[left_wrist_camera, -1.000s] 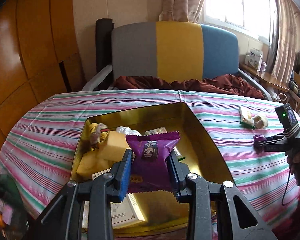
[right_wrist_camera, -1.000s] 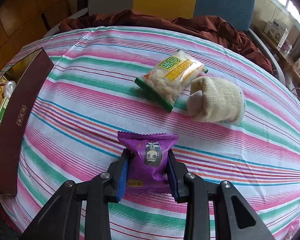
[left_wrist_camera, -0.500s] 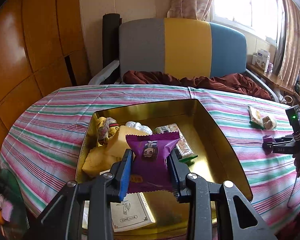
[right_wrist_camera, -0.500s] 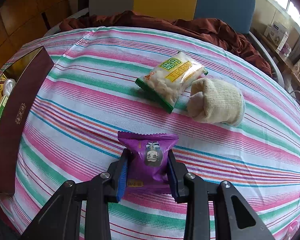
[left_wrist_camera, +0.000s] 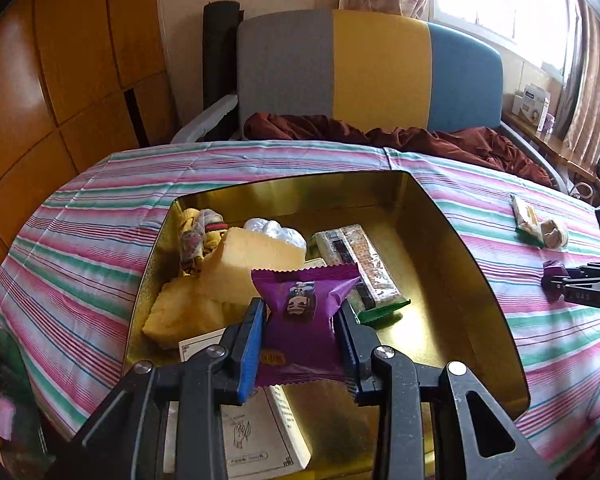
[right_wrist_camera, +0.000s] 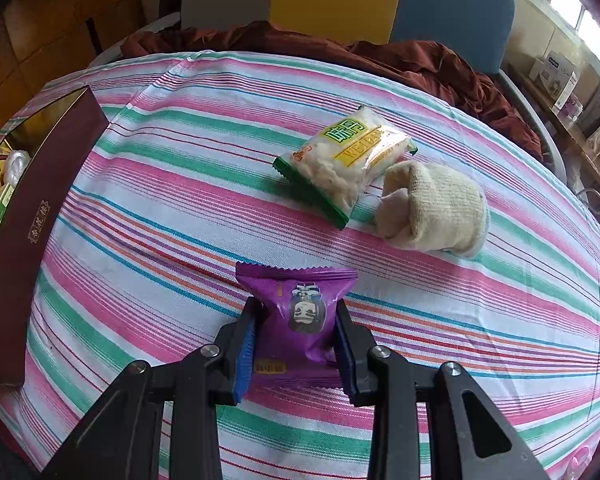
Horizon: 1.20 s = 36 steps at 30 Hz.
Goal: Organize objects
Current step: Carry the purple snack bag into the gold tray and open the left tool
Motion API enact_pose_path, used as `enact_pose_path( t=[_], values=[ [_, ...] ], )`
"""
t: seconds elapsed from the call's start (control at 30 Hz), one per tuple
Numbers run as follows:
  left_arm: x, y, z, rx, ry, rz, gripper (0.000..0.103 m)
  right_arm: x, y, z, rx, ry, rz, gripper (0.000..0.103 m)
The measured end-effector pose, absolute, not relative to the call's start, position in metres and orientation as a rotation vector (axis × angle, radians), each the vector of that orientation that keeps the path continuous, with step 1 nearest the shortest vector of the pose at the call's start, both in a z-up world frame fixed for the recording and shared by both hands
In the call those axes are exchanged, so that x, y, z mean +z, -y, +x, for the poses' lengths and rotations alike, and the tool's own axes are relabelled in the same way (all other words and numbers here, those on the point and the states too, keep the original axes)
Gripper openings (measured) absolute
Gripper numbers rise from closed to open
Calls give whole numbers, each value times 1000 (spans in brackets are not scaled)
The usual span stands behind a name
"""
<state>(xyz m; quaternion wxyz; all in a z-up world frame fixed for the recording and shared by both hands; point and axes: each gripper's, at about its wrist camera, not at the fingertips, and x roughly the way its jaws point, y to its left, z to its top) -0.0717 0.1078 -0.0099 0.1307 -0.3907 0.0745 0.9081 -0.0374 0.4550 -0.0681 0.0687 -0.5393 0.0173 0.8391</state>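
Observation:
My left gripper [left_wrist_camera: 302, 322] is shut on a purple snack packet [left_wrist_camera: 302, 308] and holds it above the open gold-lined box [left_wrist_camera: 472, 276]. The box holds a yellow sponge [left_wrist_camera: 240, 268], a crumpled cloth [left_wrist_camera: 196, 232], a snack bar [left_wrist_camera: 360, 264] and a booklet [left_wrist_camera: 256, 436]. My right gripper [right_wrist_camera: 298, 328] is shut on a second purple packet [right_wrist_camera: 300, 312] low over the striped tablecloth [right_wrist_camera: 160, 184]. Farther along the cloth lie a green-edged rice snack bag [right_wrist_camera: 344, 164] and a rolled cream sock [right_wrist_camera: 436, 208]. From the left wrist view, the right gripper [left_wrist_camera: 556, 280] shows at the right edge.
The box's dark red outer wall [right_wrist_camera: 24, 236] stands at the left in the right wrist view. A grey, yellow and blue chair [left_wrist_camera: 364, 68] with a dark red cloth [left_wrist_camera: 380, 132] stands behind the table. A wooden wall [left_wrist_camera: 60, 80] is on the left.
My left gripper has sunk and moved closer to the box with its purple packet. The right gripper and its packet have stayed where they were.

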Motion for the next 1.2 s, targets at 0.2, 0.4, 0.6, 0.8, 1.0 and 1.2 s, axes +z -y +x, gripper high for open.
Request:
enact_pose_path(
  t=[0.2,0.4,0.6,0.8,1.0,1.2],
  values=[
    [-20,-114,-81,2655,-279,-1141,35,-69,-455,-39,2526,-44,-1624,34],
    [-23,-116,-87,2665,-306,-1128,35,-69,-455,-40,2525,-43,-1623,34],
    [-24,-120,-88,2663,-324,-1115,35,-69,-455,-41,2524,-41,-1623,34],
    [-27,-126,-87,2647,-345,-1121,36,-68,-456,-43,2523,-32,-1623,34],
    [-25,-127,-85,2652,-331,-1105,37,-68,-456,-43,2523,-32,-1622,34],
    [-22,-125,-82,2651,-321,-1098,37,-69,-456,-43,2522,-30,-1622,34]
  ],
)
